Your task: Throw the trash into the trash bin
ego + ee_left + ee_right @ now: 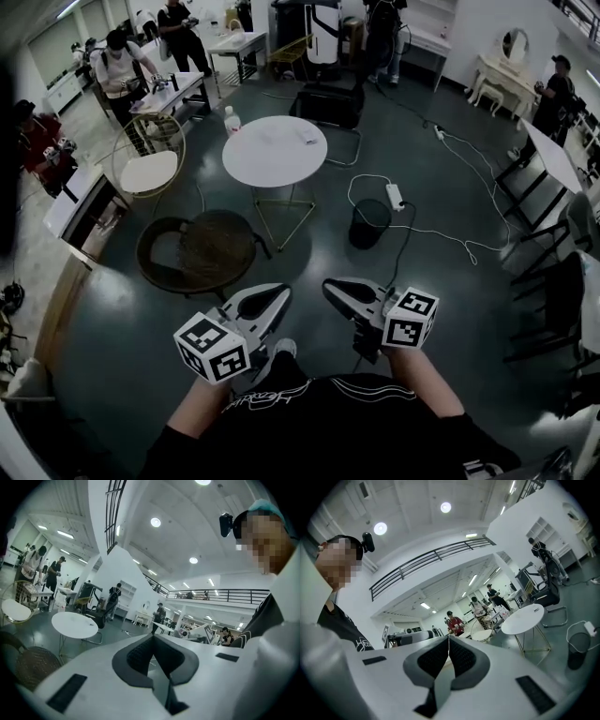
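The black trash bin (369,223) stands on the dark floor right of a round white table (272,155). On the table lie a small pale item (307,138) and, at its far left rim, a bottle (232,120). Both grippers are held close to my body, well short of table and bin. My left gripper (281,292) is shut and empty, its pads together (152,637). My right gripper (330,286) is likewise shut with nothing in it (449,639). The right gripper view shows the table (524,619) and the bin (578,648) ahead to the right.
A round wicker chair (197,251) sits just ahead on the left, with a white-seated wire chair (150,169) beyond it. A power strip (395,196) and white cables trail across the floor near the bin. A black chair (330,105) stands behind the table. People work at desks further back.
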Action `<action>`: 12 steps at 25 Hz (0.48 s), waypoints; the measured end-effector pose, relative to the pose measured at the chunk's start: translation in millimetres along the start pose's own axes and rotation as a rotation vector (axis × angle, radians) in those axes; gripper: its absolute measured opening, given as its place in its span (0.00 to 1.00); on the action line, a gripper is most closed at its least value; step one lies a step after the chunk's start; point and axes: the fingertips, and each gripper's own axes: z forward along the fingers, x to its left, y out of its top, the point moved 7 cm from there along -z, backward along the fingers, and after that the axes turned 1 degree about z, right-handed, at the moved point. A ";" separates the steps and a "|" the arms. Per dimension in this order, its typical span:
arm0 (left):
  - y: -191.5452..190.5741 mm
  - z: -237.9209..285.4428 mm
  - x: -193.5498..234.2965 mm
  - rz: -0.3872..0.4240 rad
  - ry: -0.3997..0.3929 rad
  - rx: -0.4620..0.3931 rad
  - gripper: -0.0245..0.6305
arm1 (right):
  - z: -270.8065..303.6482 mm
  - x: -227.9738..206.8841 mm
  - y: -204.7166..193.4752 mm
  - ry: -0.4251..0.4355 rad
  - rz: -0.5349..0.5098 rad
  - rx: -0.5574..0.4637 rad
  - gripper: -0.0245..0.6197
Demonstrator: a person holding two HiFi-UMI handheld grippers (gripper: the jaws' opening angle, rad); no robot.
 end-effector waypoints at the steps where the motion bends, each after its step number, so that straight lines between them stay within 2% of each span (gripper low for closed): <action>1: 1.2 3.7 13.7 -0.017 0.002 0.001 0.05 | 8.9 -9.1 2.1 -0.004 0.007 0.005 0.09; 4: 7.5 17.3 59.4 -0.043 0.038 0.019 0.05 | 39.5 -39.2 13.3 -0.010 0.036 -0.001 0.09; 12: 65.0 37.9 176.7 0.001 0.069 0.026 0.05 | 130.7 -97.8 67.8 -0.029 0.031 -0.032 0.09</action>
